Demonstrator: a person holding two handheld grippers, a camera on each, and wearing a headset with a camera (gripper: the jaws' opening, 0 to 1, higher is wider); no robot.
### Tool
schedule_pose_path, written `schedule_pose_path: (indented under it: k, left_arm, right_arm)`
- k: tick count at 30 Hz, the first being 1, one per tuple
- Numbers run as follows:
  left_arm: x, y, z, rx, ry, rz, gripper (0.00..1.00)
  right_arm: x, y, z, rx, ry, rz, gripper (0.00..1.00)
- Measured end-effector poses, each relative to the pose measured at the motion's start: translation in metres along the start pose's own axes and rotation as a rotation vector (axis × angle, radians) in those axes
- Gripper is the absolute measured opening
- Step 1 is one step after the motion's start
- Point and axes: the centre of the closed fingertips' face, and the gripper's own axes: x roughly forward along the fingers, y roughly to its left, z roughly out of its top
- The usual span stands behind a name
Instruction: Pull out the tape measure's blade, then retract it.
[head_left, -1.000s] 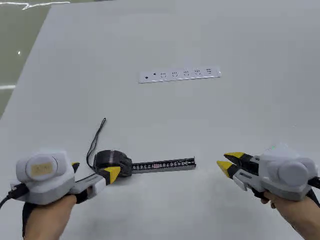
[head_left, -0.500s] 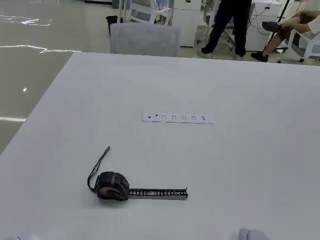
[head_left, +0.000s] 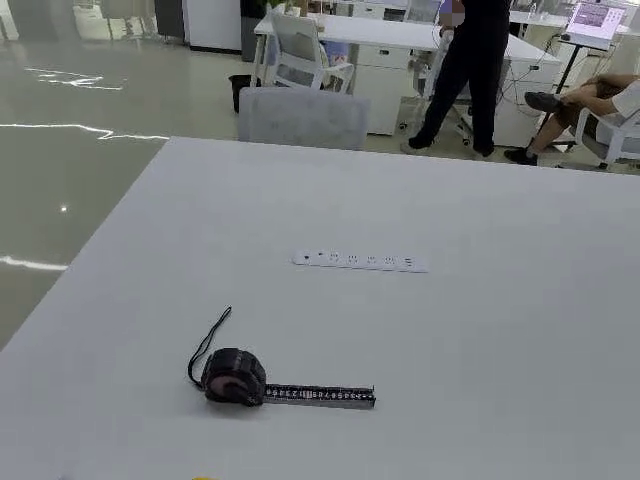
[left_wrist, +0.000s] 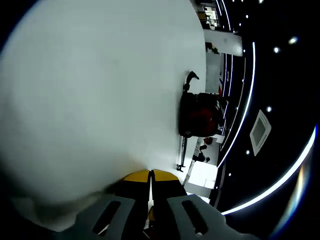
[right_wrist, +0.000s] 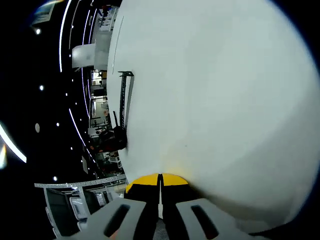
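Tabletop (head_left: 520, 340) runs pale grey and matte away from you toward 12 o'clock. A white power strip (head_left: 360, 261) lies flat near its middle, its length going from 9 to 3 o'clock. Past the far edge, at about 11 o'clock, a grey chair (head_left: 303, 118) stands close against the tabletop. Beyond that you have a glossy floor (head_left: 70, 150) catching streaks of light at 10 o'clock and white desks (head_left: 400, 33) at 12. One person stands (head_left: 468, 70) by the desks at 1 o'clock and another sits (head_left: 590, 100) at 2 o'clock.

The tape measure (head_left: 233, 376) rests on the tabletop at 7 o'clock from the power strip, well apart from it. Its dark case (head_left: 240, 372) sits at the 9 o'clock end. The blade (head_left: 320, 394) is out along the surface, its long axis running from the case straight toward 3 o'clock, with the hook at that tip. The black wrist strap (head_left: 208, 343) trails off the case toward 12 o'clock.

In the left gripper view your left tongs (left_wrist: 150, 175) have their yellow tips pressed together along a thin seam. The tape measure lies apart from them at about 1 o'clock. In the right gripper view your right tongs (right_wrist: 160, 179) are closed tip to tip in the same way, and the tape measure lies apart from them at about 10 o'clock.
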Motion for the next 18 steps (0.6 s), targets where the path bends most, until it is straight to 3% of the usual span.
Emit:
schedule_pose_path:
  k: [4, 7, 14, 16, 18]
  left_arm:
    - [-0.001, -0.001, -0.003, 0.024, -0.015, 0.020, 0.00]
    - [0.001, 0.001, 0.006, 0.003, -0.011, 0.022, 0.00]
    - [0.006, -0.006, -0.004, 0.021, -0.010, 0.020, 0.00]
    - [0.008, -0.003, 0.008, 0.010, -0.006, 0.017, 0.00]
    - [0.008, -0.003, 0.006, 0.009, -0.006, 0.014, 0.00]
  right_arm:
    - [-0.002, 0.002, -0.003, -0.014, 0.002, -0.007, 0.00]
    - [-0.003, 0.002, -0.002, -0.005, 0.001, -0.010, 0.00]
    - [-0.001, 0.003, 0.004, -0.019, 0.007, -0.019, 0.00]
    - [0.000, 0.003, 0.004, -0.022, 0.008, -0.020, 0.00]
    - [0.000, 0.003, 0.004, -0.026, 0.007, -0.020, 0.00]
